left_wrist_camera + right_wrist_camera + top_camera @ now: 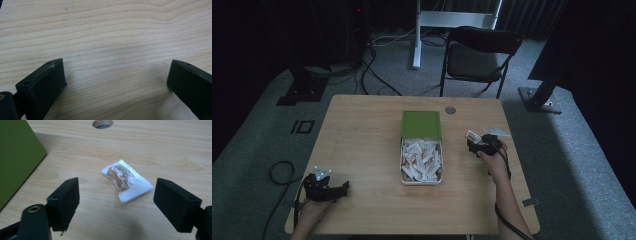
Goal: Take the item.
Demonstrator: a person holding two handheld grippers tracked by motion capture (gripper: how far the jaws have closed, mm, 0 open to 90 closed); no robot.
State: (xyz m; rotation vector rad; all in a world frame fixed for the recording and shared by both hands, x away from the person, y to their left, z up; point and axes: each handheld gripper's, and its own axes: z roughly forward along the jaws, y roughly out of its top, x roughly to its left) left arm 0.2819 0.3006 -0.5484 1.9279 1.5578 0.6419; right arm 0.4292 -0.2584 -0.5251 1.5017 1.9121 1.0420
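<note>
A white tin (421, 175) full of several small white-and-brown packets sits mid-table, its green lid (421, 123) lying just behind it. One packet (126, 180) lies loose on the wood to the tin's right, also seen as a packet (472, 134) in the high view. My right gripper (116, 196) hovers just short of it, open, jaws spread either side with nothing between them. The right gripper (478, 145) is right of the tin. My left gripper (115, 77) is open over bare wood, and the left gripper (337, 190) rests near the front left edge.
The wooden table (362, 135) has a round cable hole (450, 110) at its back. The green lid's edge (17, 157) stands close to the left of my right gripper. A folding chair (479, 55) and stand legs lie beyond the table.
</note>
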